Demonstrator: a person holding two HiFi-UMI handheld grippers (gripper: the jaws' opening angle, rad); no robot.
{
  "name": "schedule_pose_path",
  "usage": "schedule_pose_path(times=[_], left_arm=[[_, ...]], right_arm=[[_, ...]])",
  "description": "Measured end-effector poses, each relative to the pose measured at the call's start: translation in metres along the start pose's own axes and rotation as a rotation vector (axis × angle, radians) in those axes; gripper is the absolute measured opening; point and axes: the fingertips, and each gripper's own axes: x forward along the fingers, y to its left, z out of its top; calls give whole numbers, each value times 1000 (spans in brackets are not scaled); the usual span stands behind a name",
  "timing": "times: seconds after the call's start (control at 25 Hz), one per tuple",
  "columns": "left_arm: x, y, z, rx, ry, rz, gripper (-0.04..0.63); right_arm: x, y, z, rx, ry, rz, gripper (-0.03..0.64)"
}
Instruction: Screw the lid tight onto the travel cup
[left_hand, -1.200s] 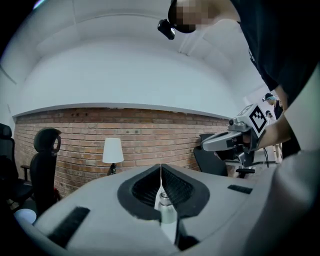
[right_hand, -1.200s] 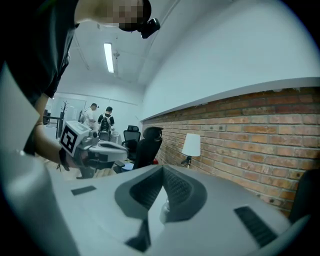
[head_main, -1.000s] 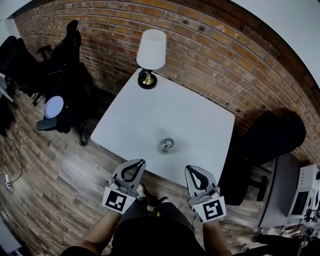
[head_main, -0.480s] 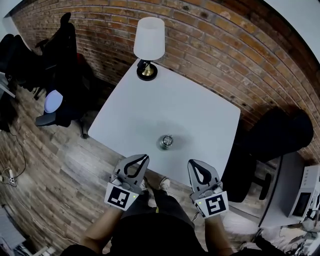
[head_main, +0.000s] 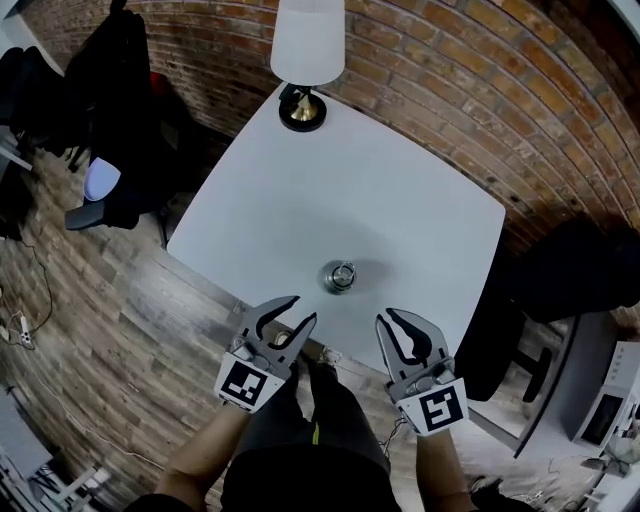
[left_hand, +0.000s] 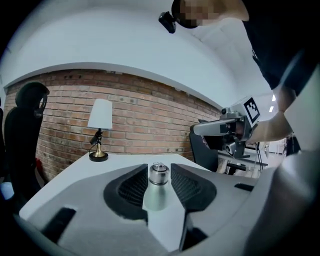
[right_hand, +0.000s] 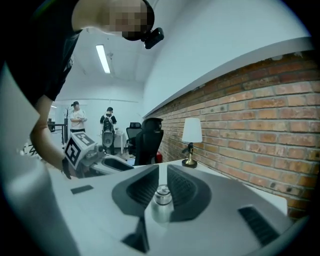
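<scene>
- The left hand-held gripper (head_main: 299, 311) is held just short of the worktop's near edge. Its jaws have just been opened slightly and nothing is gripped.
- The right hand-held gripper (head_main: 397, 318) has likewise been parted a little and is empty.
- The small silver metal travel cup (head_main: 339, 276), capped by its knobbed lid (left_hand: 158, 172), stands upright on the white square worktop (head_main: 400, 200). It is lined up between both pairs of jaws, presumably so that body and lid can be gripped separately.

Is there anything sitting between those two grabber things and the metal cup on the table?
Nothing visible. Only bare table lies between the travel cup and the left gripper and right gripper, whose jaws have just been opening, empty. The lamp stands at the far corner, beyond the cup.
</scene>
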Motion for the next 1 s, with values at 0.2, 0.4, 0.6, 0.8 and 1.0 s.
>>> schedule_pose_path(times=[0.2,0.4,0.6,0.8,1.0], left_arm=[[27,9,-33,-16,28,-15,149],[51,16,-67,39,50,-58,183],[70,15,-86,26,59,-76,259],[85,18,-88,6,33,-78,335],[103,14,-89,-4,15,-109,344]], right_arm=[[22,-5,-30,-1,41,40,83],[44,-6,-50,-19,30,77,106],[59,0,-70,-29,59,164,188],[75,2,-81,-53,62,245,221],[83,-1,-92,-57,80,327,259]])
